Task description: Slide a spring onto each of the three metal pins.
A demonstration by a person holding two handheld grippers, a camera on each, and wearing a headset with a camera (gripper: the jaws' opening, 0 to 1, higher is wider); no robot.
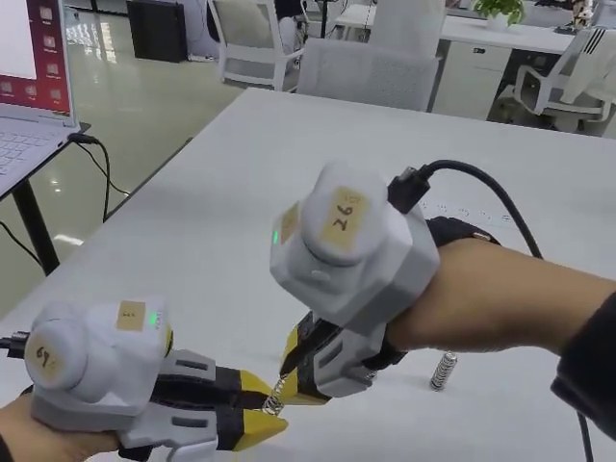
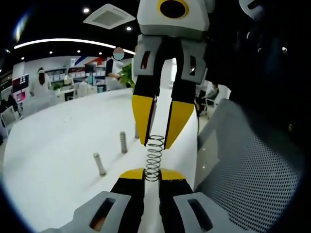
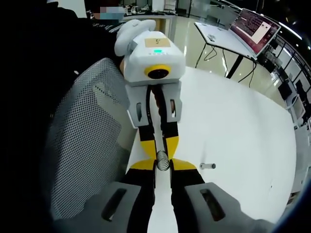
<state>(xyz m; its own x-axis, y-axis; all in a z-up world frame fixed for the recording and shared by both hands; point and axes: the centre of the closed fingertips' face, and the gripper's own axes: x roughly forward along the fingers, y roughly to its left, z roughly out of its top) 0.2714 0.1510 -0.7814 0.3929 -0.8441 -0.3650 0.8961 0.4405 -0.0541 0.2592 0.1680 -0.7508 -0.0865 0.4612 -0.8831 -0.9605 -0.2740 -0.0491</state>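
Note:
A small steel spring (image 2: 154, 158) hangs in the air between my two grippers, which face each other tip to tip. My left gripper (image 2: 151, 174) is shut on one end of it. The right gripper (image 2: 156, 141) comes in from above and pinches the other end. In the right gripper view I look along the spring (image 3: 163, 160), held in my right gripper (image 3: 163, 168), with the left gripper (image 3: 160, 147) opposite. Two metal pins (image 2: 99, 164) (image 2: 123, 142) stand on the white table; the farther one looks ribbed. In the head view a spring (image 1: 443, 371) stands upright on the table.
The white table (image 1: 241, 192) stretches far ahead. A laptop (image 1: 24, 87) sits on a side desk to the left. Office chairs (image 1: 366, 67) stand past the far edge. A mesh chair back (image 3: 87, 141) lies close beside the grippers. A cable (image 1: 491, 192) trails from the right gripper.

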